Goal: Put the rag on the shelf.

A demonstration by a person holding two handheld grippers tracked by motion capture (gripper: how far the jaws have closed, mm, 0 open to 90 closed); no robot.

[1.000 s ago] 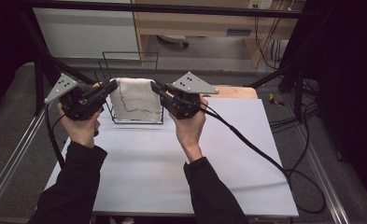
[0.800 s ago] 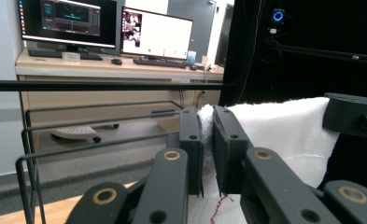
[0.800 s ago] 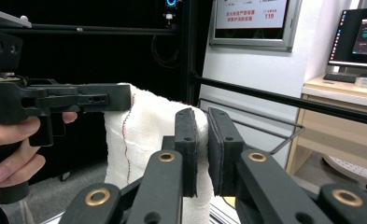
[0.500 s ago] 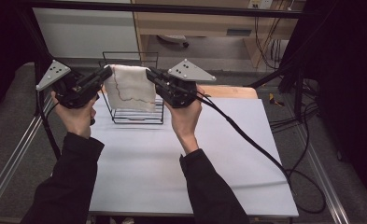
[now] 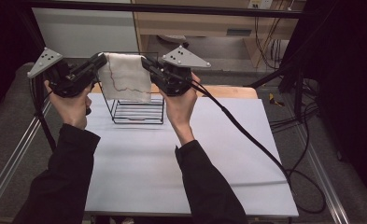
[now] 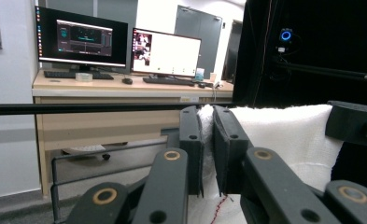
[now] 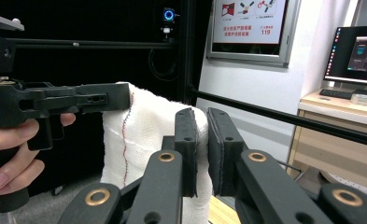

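A white cloth [image 5: 125, 77] with a thin red stitched line hangs spread between the two grippers, above a black wire rack [image 5: 137, 109] at the back of the white table [image 5: 172, 158]. My left gripper [image 5: 102, 59] is shut on the cloth's upper left corner. In the left gripper view the cloth [image 6: 288, 140] is pinched between the two black pads of the left gripper [image 6: 208, 140]. My right gripper [image 5: 146, 62] is shut on the upper right corner. In the right gripper view the cloth [image 7: 144, 135] drapes from the right gripper [image 7: 201, 140] across to the other gripper.
A black cable [image 5: 246, 135] trails from the right gripper across the table's right side. Metal frame rails [image 5: 13, 154] run along both sides. A wooden desk with monitors [image 6: 92, 44] stands beyond the table.
Both grippers have risen and moved away from the person, lifting the cloth up out of the wire rack. It now hangs stretched between them above the rack.
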